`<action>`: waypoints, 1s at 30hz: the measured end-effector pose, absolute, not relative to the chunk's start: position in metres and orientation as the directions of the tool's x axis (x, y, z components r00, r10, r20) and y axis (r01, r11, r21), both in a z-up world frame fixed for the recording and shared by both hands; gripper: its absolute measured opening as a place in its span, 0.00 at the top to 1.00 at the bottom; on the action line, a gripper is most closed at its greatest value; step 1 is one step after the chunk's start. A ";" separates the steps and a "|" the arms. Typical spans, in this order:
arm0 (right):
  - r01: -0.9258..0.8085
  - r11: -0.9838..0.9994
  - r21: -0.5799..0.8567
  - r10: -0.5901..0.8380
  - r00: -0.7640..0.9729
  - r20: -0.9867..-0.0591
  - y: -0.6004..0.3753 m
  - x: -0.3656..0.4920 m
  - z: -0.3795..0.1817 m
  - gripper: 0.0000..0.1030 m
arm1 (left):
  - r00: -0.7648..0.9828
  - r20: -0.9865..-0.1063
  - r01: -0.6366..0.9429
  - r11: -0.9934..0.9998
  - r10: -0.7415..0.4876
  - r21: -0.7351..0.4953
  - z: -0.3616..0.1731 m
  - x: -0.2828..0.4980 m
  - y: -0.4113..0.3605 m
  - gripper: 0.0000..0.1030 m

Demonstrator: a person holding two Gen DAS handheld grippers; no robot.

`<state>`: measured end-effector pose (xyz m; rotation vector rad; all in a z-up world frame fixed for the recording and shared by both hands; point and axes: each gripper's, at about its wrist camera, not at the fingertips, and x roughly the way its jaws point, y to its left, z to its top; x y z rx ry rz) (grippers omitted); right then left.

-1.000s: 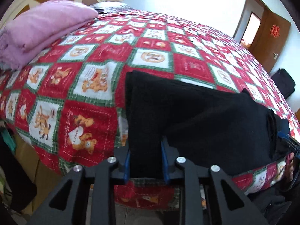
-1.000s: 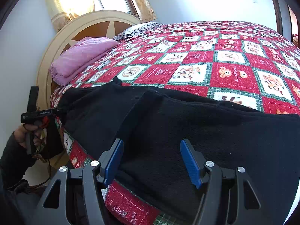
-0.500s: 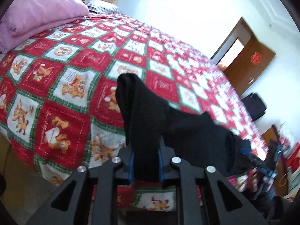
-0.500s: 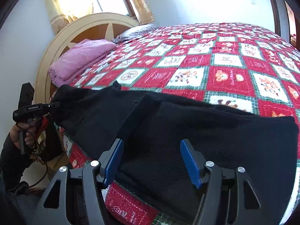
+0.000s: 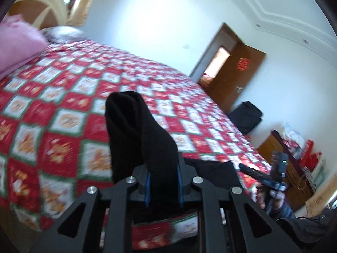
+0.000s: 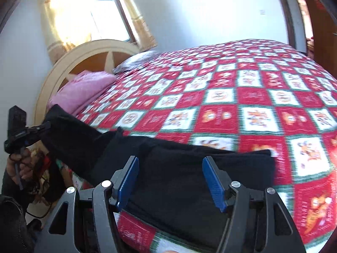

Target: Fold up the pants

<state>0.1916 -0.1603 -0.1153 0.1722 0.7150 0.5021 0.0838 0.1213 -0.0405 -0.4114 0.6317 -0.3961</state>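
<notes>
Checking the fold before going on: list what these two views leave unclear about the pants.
- Left wrist view: left gripper and its frame hide the cloth below the pinch on the black pants.
- Right wrist view: right gripper covers the pants' near edge.
- Quilt pattern: motion-blurred in both.

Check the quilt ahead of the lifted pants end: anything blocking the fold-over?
Nothing visible. The left hand-held gripper is shut on the black pants, one end raised. The quilt beyond is bare; the pink blanket sits off by the headboard. The right hand-held gripper hovers open over the other end.
</notes>
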 end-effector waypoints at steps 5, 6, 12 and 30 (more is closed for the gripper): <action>-0.263 0.887 0.380 0.450 0.677 -0.583 -0.206 0.191 -0.120 0.37 | 0.683 -0.447 0.361 0.799 -0.578 -0.480 -0.015 0.101 0.066 0.81; -0.235 0.889 0.392 0.438 0.685 -0.583 -0.215 0.191 -0.122 0.37 | 0.669 -0.448 0.382 0.792 -0.592 -0.476 -0.013 0.104 0.058 0.81; -0.088 0.893 0.442 0.360 0.728 -0.583 -0.260 0.192 -0.129 0.37 | 0.565 -0.493 0.482 0.750 -0.662 -0.454 -0.012 0.124 -0.006 0.81; -0.012 0.883 0.470 0.332 0.723 -0.605 -0.279 0.201 -0.148 0.37 | 0.281 -0.748 0.599 0.719 -0.601 -0.353 -0.090 0.159 -0.173 0.81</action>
